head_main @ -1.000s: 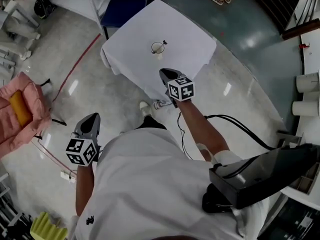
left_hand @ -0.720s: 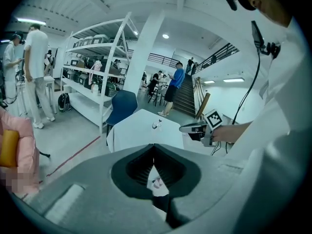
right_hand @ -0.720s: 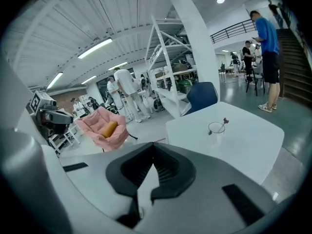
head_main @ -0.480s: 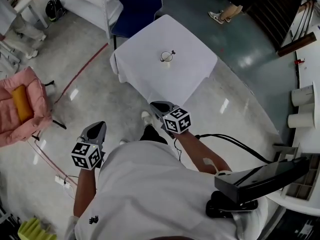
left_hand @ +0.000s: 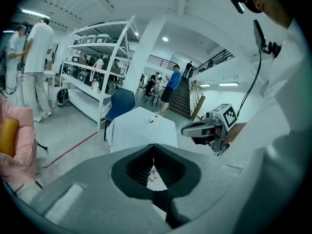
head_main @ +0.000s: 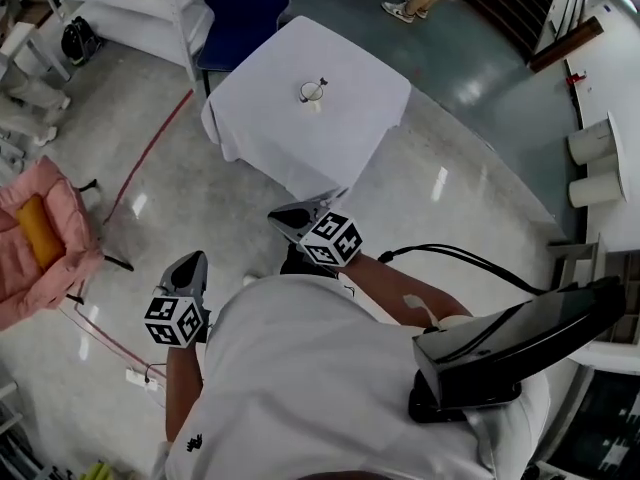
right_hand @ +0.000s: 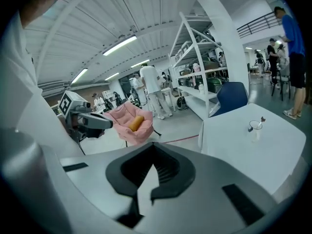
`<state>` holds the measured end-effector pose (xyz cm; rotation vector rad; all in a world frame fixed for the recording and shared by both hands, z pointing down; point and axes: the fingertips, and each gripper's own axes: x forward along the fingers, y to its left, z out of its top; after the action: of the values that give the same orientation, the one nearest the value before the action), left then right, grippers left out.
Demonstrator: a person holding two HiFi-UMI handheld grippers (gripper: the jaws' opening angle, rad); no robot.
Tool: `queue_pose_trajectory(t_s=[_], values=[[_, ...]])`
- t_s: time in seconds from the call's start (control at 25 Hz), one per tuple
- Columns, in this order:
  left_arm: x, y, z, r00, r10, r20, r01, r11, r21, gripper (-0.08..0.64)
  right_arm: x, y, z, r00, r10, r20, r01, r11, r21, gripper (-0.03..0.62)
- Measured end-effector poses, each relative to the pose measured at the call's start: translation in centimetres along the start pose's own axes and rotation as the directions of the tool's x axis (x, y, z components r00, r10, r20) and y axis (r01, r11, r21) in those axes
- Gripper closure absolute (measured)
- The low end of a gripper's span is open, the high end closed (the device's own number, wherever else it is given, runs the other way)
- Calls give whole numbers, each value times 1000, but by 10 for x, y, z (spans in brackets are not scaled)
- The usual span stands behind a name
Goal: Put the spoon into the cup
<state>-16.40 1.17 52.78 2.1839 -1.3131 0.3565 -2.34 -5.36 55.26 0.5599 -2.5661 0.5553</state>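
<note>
A small clear cup (head_main: 312,92) stands in the middle of the white-clothed table (head_main: 350,128), far ahead of me. The spoon (head_main: 321,82) stands in it, its dark end poking over the rim. The right gripper view shows the cup (right_hand: 254,127) and spoon (right_hand: 262,119) at the right, and the left gripper view shows the cup (left_hand: 151,120) small and distant. My left gripper (head_main: 193,263) hangs over the floor by my left side, jaws together and empty. My right gripper (head_main: 280,218) is short of the table's near corner, also shut on nothing.
A pink armchair (head_main: 40,233) with an orange cushion stands at the left. A blue chair (head_main: 235,8) and white shelving (head_main: 130,8) stand behind the table. A black cable (head_main: 470,258) trails over the floor at my right. People stand by the shelves (left_hand: 36,57).
Both grippers have drawn back from the table toward my body, the right one most, from over the table's near edge to the floor in front of me. Cup and spoon stay put.
</note>
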Motion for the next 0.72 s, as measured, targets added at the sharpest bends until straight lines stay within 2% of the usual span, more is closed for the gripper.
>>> queue_pose_trajectory(t_s=[0.24,0.72], values=[[-15,-5,-17,1000,4,-6,-4,1000,-3,549,-1,28,-11,999,33,-21,-34,999,-29,583],[-46,-6,-24,998,53,21,-53,999,-4,549,5,60,-4,995,96,-30,-98,991,-90,584]])
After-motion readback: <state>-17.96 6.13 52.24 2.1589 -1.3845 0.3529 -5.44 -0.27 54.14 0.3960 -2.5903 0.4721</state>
